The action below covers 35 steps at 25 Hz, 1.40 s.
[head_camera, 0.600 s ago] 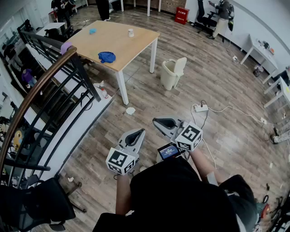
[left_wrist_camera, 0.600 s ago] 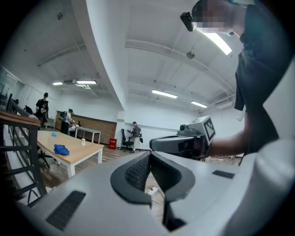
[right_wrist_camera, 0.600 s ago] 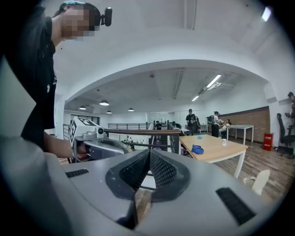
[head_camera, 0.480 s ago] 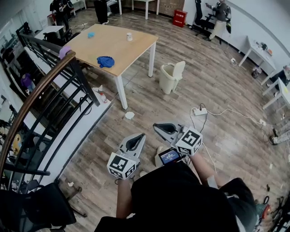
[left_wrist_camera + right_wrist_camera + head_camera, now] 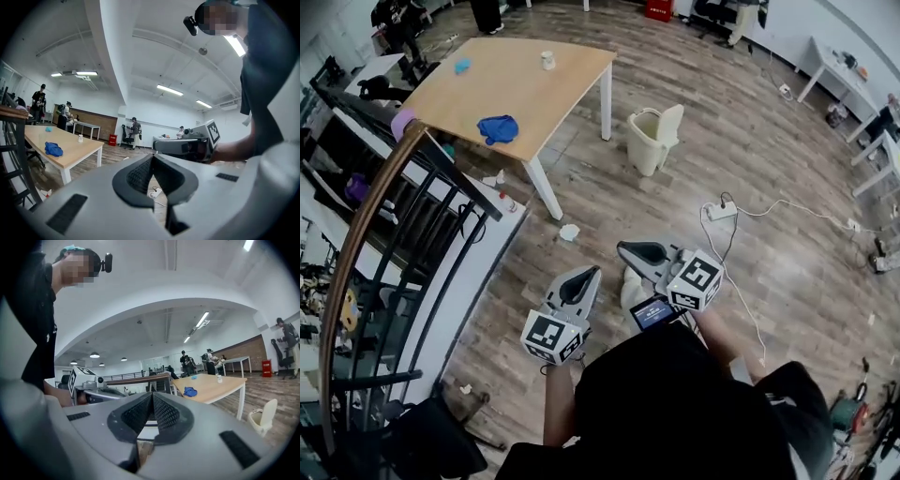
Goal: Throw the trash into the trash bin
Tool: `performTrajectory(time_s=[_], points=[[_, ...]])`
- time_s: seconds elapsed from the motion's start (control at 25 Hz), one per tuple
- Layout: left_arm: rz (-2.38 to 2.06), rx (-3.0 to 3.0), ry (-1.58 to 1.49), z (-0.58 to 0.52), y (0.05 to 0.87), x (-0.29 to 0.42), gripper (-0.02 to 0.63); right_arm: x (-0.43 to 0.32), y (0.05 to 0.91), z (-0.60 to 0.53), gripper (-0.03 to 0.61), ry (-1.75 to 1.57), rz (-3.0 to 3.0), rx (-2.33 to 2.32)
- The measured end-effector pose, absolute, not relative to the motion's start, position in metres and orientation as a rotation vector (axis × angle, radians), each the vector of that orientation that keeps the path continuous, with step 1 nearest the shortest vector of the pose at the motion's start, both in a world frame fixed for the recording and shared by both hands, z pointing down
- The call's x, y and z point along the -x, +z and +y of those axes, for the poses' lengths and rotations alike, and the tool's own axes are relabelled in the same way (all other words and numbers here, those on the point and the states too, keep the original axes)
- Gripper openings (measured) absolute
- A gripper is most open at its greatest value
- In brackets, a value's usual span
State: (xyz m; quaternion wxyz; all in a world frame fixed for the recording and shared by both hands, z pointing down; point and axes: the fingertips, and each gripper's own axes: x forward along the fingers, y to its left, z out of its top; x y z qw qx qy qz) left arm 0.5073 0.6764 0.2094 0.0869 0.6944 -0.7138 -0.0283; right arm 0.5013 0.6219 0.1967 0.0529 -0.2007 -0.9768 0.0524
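Observation:
A cream trash bin (image 5: 654, 141) with its flap lid up stands on the wood floor past the table's corner; the right gripper view shows it too (image 5: 263, 416). A crumpled white scrap (image 5: 569, 232) lies on the floor near the table leg. My left gripper (image 5: 586, 276) is held level in front of my body, its pads (image 5: 140, 173) pressed together with nothing between them. Beside it my right gripper (image 5: 628, 250) is also level and shut, with nothing in it. Both are well short of the scrap and the bin.
A wooden table (image 5: 516, 80) at the far left carries a blue cloth (image 5: 498, 128) and a small cup (image 5: 547, 60). A black railing with a wooden handrail (image 5: 366, 225) runs along the left. A power strip with its cable (image 5: 719, 211) lies on the floor to the right. People stand far back.
The head view has swung a little, so the table and railing sit further left. Both grippers keep their place and stay shut. A light shoe now shows between them.

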Motion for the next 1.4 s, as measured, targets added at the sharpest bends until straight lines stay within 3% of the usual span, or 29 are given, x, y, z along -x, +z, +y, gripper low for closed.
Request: performTrajectory(time_s=[0.48,0.76,1.12,1.4], points=[[-2.136,-2.134,0.014,0.464,0.167,-0.329,0.002,-0.328,0.151,0.409,-0.002,0.186,-3.051,0.582],[-2.085,-2.136,0.253,0.404,0.159,-0.257,0.002,-0.261,0.136,0.330,-0.002,0.309,-3.097,0.497],[-2.052,-2.174,0.135,0.339,0.167,-0.173,0.002,-0.189,0.155,0.267,-0.002,0.358,-3.092,0.395],[-1.993,-2.201,-0.035,0.268,0.173,-0.044,0.002,-0.073,0.168,0.208,-0.002,0.313,-3.034,0.324]])
